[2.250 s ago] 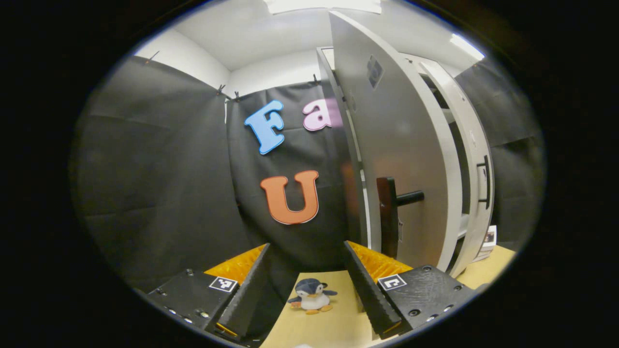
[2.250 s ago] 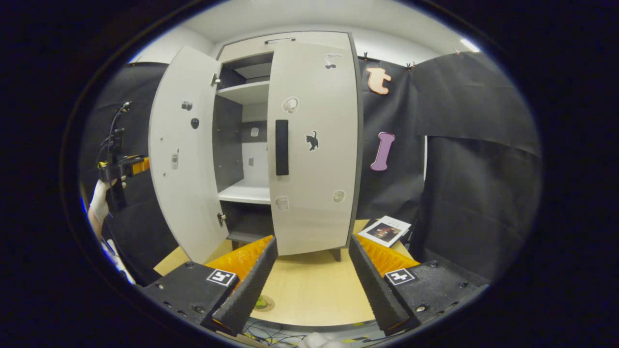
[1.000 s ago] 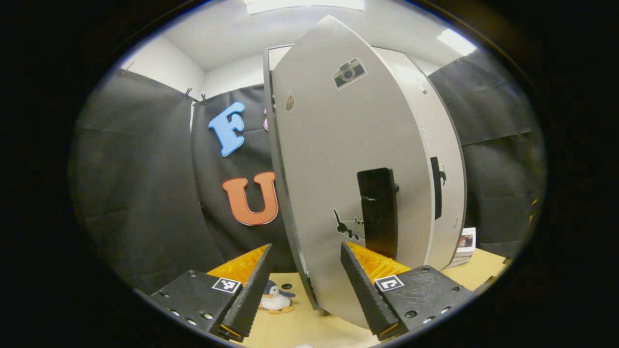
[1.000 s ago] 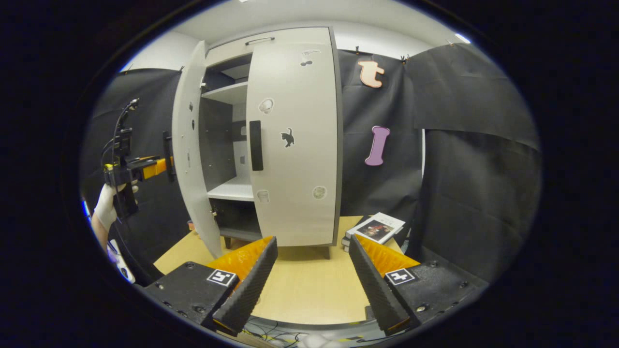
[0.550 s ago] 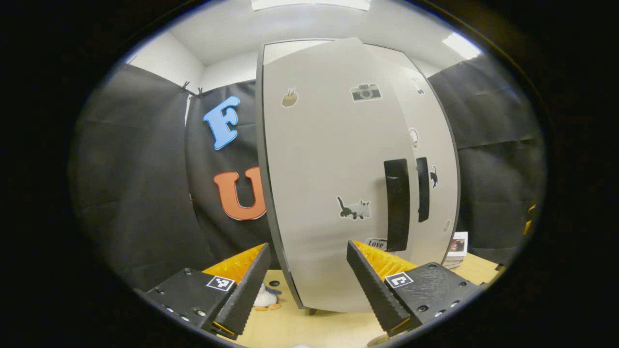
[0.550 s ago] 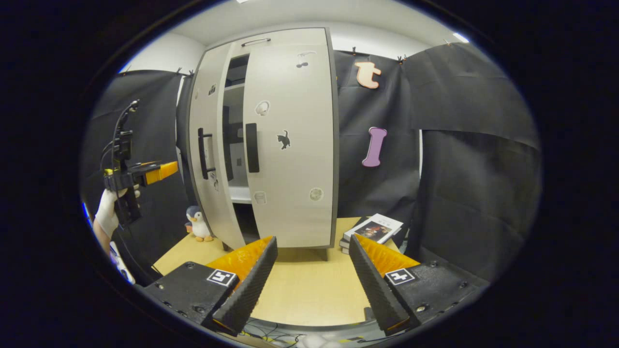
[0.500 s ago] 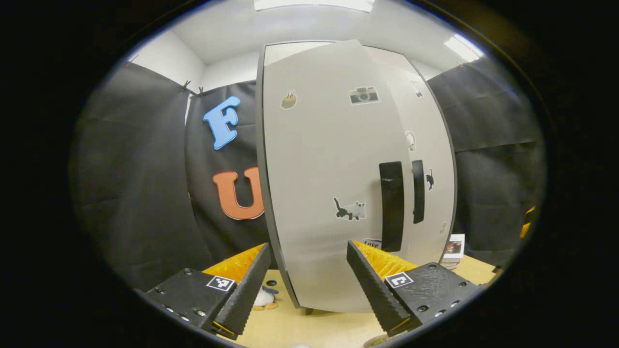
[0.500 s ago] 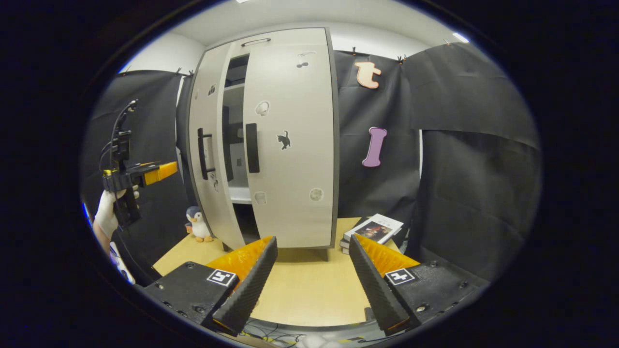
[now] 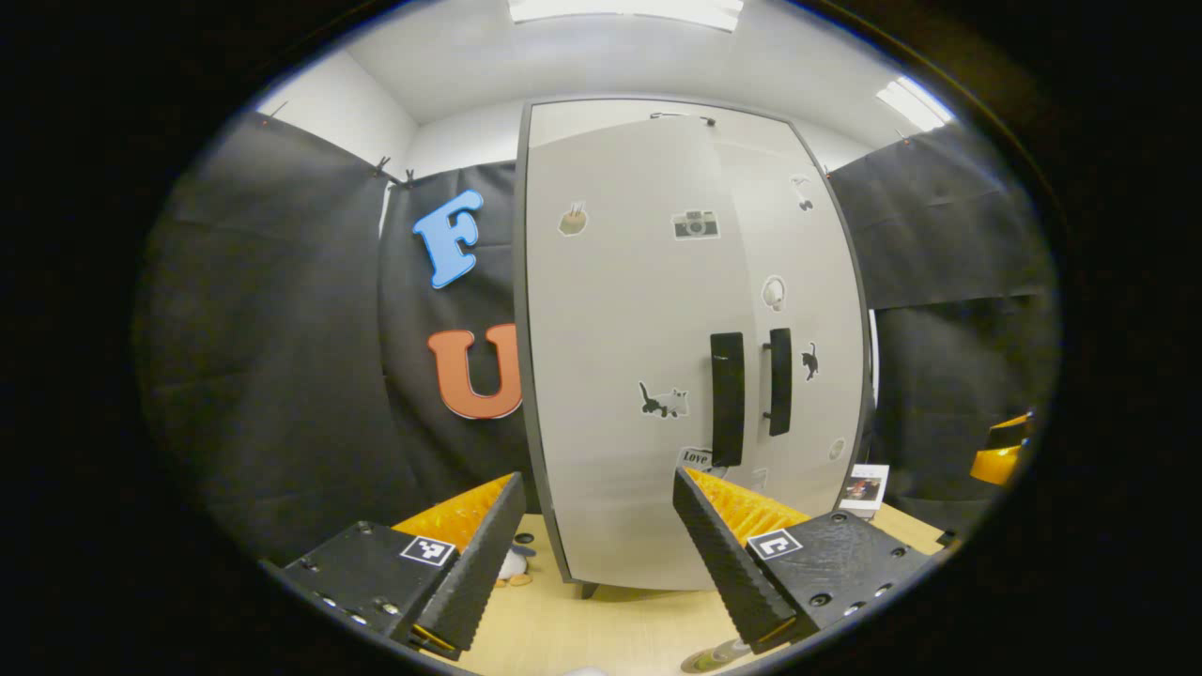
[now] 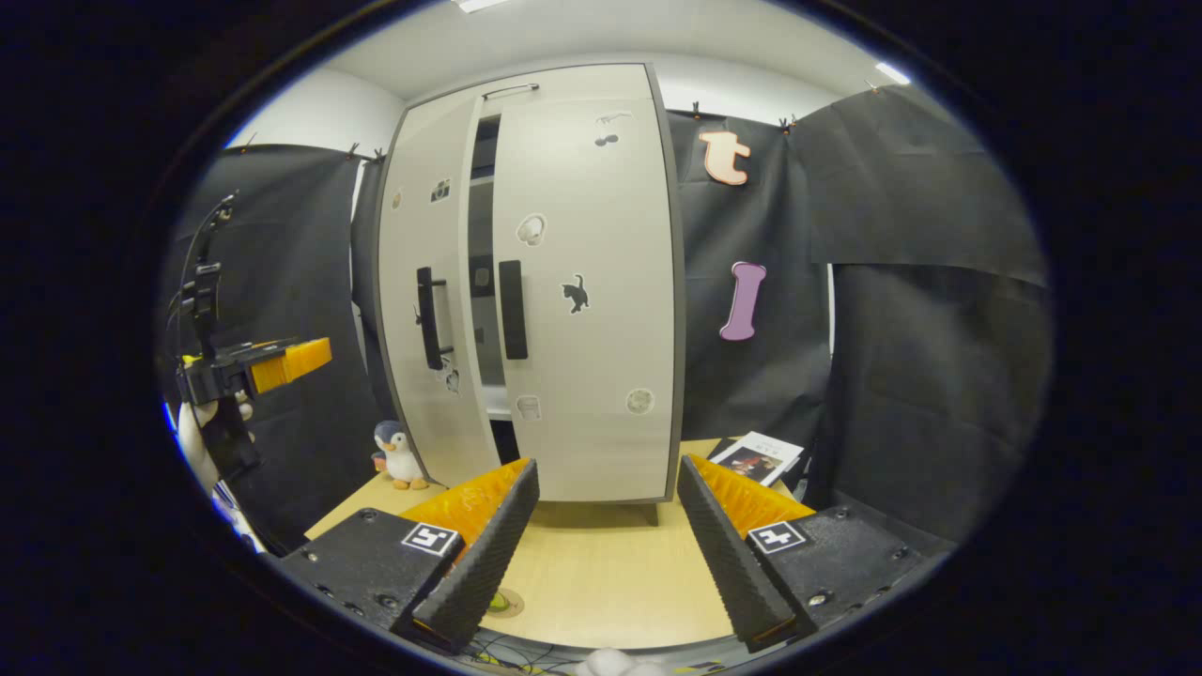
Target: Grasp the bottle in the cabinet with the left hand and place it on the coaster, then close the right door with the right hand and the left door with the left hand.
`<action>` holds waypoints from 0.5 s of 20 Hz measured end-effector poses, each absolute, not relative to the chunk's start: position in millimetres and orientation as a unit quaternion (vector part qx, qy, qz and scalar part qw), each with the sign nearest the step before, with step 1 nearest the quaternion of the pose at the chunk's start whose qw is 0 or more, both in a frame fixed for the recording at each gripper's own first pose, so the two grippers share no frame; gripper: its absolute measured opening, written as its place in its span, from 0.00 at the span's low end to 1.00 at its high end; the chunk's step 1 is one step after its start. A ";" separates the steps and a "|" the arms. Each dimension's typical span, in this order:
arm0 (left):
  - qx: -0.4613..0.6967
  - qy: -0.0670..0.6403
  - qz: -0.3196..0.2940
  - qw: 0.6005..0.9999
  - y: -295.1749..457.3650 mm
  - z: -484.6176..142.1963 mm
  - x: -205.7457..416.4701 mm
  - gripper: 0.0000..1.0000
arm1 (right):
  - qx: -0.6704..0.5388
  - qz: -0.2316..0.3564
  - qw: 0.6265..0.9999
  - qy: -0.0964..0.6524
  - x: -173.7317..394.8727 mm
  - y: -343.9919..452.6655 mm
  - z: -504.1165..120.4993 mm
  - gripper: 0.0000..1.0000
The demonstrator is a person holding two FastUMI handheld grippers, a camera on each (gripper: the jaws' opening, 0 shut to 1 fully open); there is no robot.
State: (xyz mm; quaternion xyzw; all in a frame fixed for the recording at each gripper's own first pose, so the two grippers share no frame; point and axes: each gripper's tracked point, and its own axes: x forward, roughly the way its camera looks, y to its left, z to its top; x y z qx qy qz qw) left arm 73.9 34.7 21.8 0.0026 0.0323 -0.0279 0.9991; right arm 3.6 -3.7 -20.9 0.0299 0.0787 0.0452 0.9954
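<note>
Right door shut; left door beside it ajar, narrow gap left. Left gripper and right gripper spread, empty.

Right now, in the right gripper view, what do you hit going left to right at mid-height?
left claw held in a hand → left door, slightly ajar → right door → booklets on the table
</note>
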 end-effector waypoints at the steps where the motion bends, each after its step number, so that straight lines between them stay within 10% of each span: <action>1: 0.000 0.033 -0.031 0.999 31.7 21.3 68.6 0.97 | 0.032 0.045 0.996 0.075 4.4 -2.4 -18.9 0.96; 10: -0.018 0.061 0.019 0.998 60.7 -10.2 13.5 0.98 | 0.037 0.049 0.997 0.054 6.5 23.0 -10.4 0.97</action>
